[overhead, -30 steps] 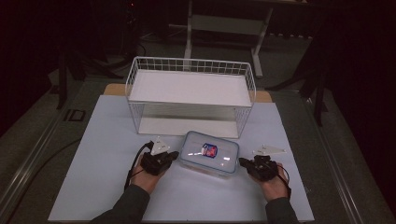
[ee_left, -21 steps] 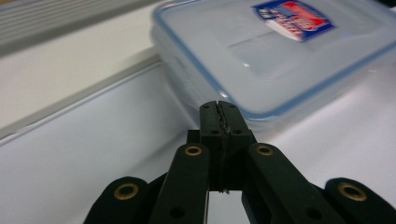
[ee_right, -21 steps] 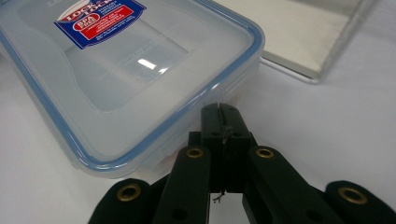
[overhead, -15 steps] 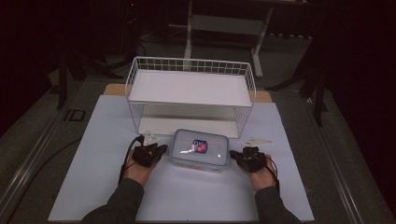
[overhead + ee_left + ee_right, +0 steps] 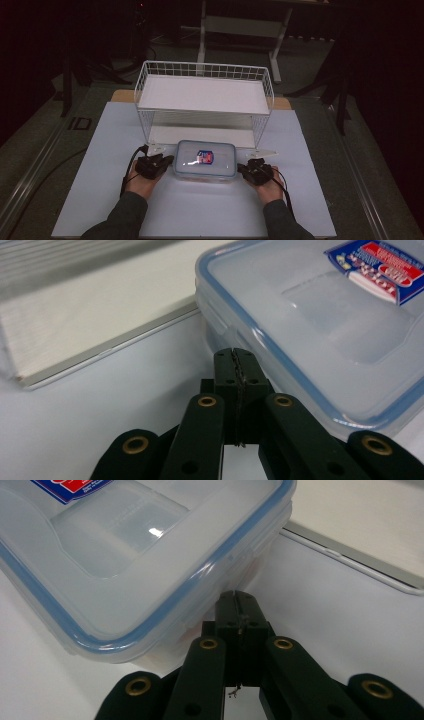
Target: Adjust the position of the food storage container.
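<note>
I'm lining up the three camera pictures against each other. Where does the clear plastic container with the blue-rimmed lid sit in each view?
High view: container lies low in the centre, between both grippers, in front of the wire shelf.
Left gripper view: it takes up the upper right.
Right gripper view: it takes up the upper left.
Shared landmark: the red and blue label on its lid.

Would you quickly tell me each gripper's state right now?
Left gripper: shut, holding nothing, beside the container.
Right gripper: shut, holding nothing.
</note>
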Motion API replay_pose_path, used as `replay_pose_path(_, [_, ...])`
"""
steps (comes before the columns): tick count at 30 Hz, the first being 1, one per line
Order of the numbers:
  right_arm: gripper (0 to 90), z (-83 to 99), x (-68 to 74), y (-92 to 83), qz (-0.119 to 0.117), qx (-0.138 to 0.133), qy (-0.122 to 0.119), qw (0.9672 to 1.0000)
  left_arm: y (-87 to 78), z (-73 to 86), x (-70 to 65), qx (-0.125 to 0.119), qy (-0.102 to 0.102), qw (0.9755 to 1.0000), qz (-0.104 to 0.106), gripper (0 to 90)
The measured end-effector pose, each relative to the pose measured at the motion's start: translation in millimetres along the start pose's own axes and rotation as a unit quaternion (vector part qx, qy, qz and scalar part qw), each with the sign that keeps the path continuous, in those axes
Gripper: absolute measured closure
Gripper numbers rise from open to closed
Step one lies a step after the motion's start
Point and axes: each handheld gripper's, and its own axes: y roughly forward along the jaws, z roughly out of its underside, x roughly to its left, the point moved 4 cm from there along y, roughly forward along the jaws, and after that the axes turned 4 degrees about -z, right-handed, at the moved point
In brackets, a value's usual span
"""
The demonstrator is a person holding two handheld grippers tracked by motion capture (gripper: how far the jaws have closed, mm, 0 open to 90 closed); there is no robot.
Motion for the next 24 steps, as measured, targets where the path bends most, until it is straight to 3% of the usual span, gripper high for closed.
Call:
replay_pose_path(4, [89.9, -0.7, 9.2, 1.9, -0.009, 0.005, -0.013, 0.9999, -8.8, 9.9, 4.5, -0.007, -0.022, 0.9997, 0.009, 89.8])
replay_pose_path(14, [89.8, -0.3, 19.7, 4.6, -0.027, 0.006, -0.021, 0.9994, -21.1, 20.9, 6.1, -0.008, -0.034, 0.9993, 0.013, 89.7])
replay_pose_path(20, [88.3, -0.8, 18.3, 2.0, -0.040, 0.002, -0.004, 0.9992, -22.2, 24.4, 7.8, -0.007, -0.037, 0.9992, 0.012, 87.1])
replay_pose_path(24, [84.3, -5.1, 7.8, -10.0, -0.013, -0.011, 0.019, 0.9997, -25.7, 24.7, 17.0, -0.020, -0.057, 0.9982, -0.003, 79.3])
